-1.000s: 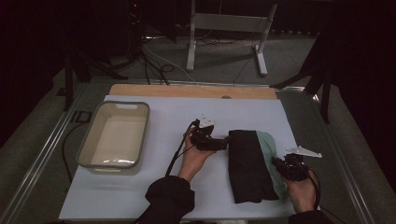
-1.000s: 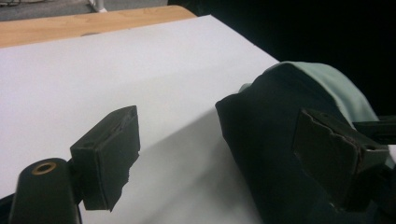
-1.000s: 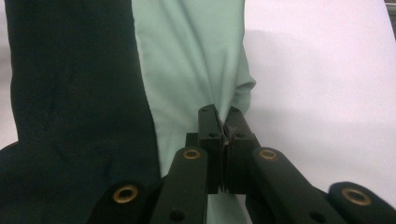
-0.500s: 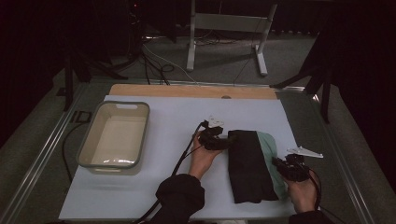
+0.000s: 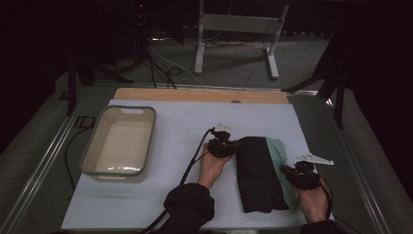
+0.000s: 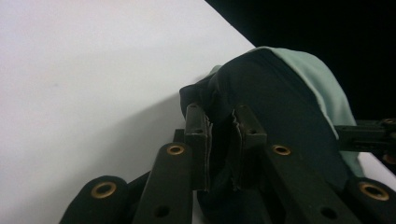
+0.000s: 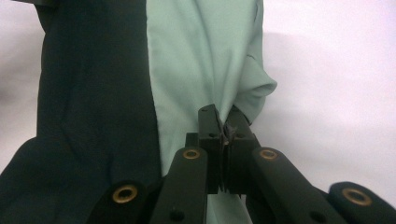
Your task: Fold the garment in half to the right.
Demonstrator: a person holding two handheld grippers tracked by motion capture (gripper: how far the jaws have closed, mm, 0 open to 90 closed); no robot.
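High view had the cloth (image 5: 260, 175) lying lower right of centre, the left gripper (image 5: 225, 146) clenched on its dark corner and the right gripper (image 5: 298, 175) pinching the green edge thinly, a hold that I judged could slip under any uneven pull.

On the counter (image 5: 170, 122) a tub (image 5: 119, 141) sits toward the left, and a folded cloth (image 5: 258, 173) lies toward the right, well apart from it. The left hand-held gripper (image 5: 229, 147) is at the cloth's far left corner. The right hand-held gripper (image 5: 292, 175) is at its right edge, nearer the person.
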